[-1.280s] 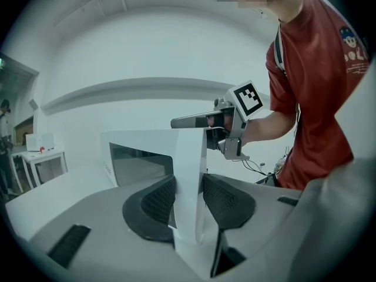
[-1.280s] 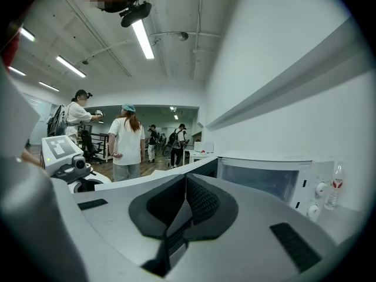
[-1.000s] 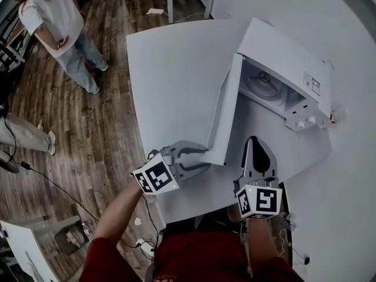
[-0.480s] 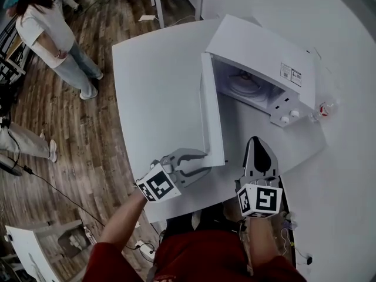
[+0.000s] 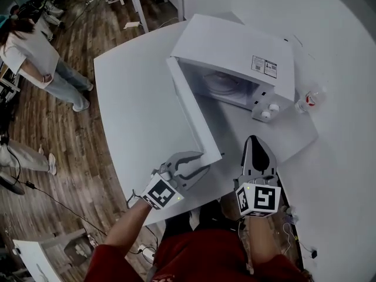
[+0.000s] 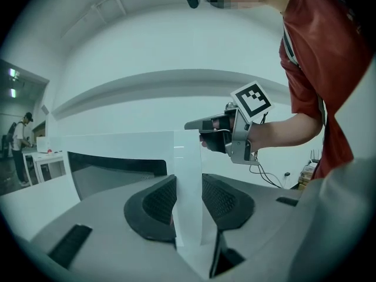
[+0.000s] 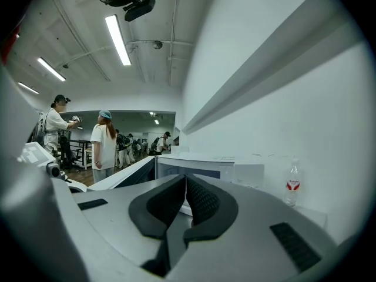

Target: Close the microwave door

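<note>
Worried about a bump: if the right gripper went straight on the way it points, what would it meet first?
Probably the microwave, at its front near the knob panel. The right gripper, jaws shut and empty, points at it across the table; exact depth is unclear.

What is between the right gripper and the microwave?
Only bare table: in the head view nothing stands between the right gripper and the microwave.

Left gripper [image 5: 204, 161] straddles the free corner of the microwave door [image 5: 189, 113], its jaws just closing, pads against both faces; right gripper [image 5: 257, 143], jaws together and empty, points level just right of that corner
</note>
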Motion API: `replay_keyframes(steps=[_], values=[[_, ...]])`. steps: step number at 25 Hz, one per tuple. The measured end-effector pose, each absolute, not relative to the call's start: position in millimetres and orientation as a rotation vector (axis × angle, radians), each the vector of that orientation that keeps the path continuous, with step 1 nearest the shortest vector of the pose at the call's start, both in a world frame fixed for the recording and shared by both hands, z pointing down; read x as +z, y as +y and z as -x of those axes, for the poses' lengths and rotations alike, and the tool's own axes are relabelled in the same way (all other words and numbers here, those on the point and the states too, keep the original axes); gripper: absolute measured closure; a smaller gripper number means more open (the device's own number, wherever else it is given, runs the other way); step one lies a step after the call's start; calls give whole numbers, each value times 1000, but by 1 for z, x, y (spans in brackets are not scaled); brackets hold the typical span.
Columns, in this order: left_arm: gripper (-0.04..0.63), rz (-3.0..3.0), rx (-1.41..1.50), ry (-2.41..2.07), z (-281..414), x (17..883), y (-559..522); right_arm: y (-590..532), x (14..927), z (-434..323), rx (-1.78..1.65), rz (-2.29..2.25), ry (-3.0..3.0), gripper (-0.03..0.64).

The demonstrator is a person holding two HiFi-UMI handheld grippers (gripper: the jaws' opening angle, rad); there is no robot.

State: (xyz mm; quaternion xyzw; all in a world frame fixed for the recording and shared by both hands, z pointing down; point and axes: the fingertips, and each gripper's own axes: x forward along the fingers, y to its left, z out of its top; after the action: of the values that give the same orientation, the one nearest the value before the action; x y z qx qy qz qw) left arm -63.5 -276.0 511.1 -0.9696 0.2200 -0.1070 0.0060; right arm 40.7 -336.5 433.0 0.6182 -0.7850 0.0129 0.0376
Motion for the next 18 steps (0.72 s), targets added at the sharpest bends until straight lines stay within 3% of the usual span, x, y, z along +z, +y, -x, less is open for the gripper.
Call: replay_keyframes(steps=[18], values=[[448,2977,-283,1046,-16,511,-323,-347,448,-113,65,-1943,-2366,594]])
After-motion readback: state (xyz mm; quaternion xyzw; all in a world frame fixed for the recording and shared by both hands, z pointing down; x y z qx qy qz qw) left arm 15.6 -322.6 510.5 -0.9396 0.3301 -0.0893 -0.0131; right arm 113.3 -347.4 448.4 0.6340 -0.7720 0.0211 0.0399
